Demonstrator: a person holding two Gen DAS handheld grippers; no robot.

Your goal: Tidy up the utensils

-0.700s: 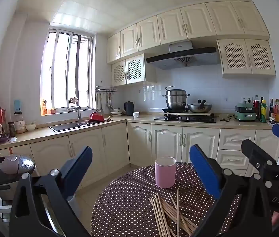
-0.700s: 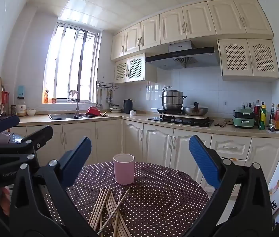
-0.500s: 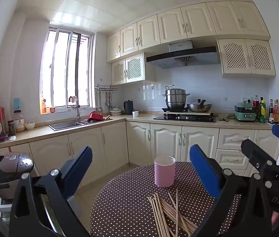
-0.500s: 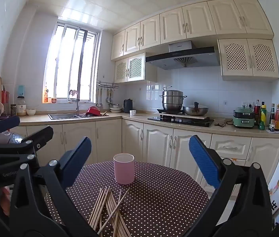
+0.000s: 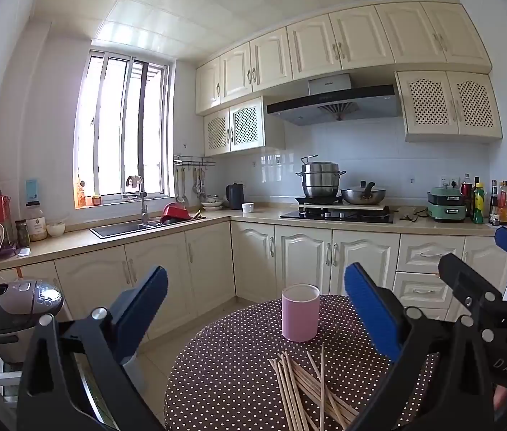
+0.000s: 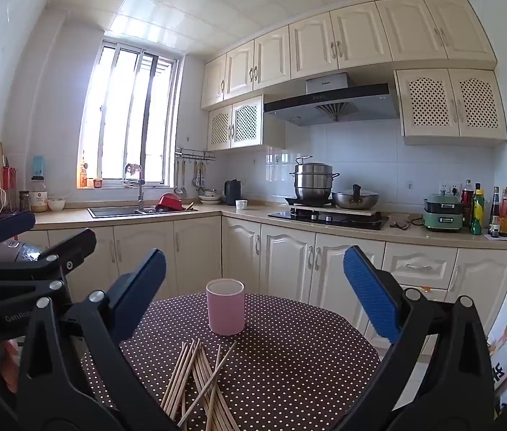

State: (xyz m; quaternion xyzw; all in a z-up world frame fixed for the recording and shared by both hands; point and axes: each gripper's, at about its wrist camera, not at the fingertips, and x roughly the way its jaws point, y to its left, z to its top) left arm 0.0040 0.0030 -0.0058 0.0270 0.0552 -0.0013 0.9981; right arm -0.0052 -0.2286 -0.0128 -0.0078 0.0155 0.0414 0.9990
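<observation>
A loose pile of several wooden chopsticks (image 5: 307, 388) (image 6: 199, 380) lies on the near part of a round table (image 5: 224, 366) (image 6: 307, 359) with a brown polka-dot cloth. Behind them stands an upright pink cup (image 5: 300, 312) (image 6: 225, 306). My left gripper (image 5: 253, 309) is open, held above the table's left side, nothing between its blue pads. My right gripper (image 6: 253, 287) is open too, hovering over the near table with the cup framed between its fingers at a distance. Each gripper shows at the edge of the other's view.
Cream kitchen cabinets and a counter run behind the table, with a sink (image 5: 120, 228), a hob with a steel pot (image 5: 320, 179) and a wok (image 5: 363, 194), and bottles (image 5: 479, 201) at the right. A rice cooker (image 5: 16, 309) sits low at the left.
The left wrist view has shifted slightly, with the table and cup sitting a little lower and to the left. The right gripper has stayed put. Both stay open.
</observation>
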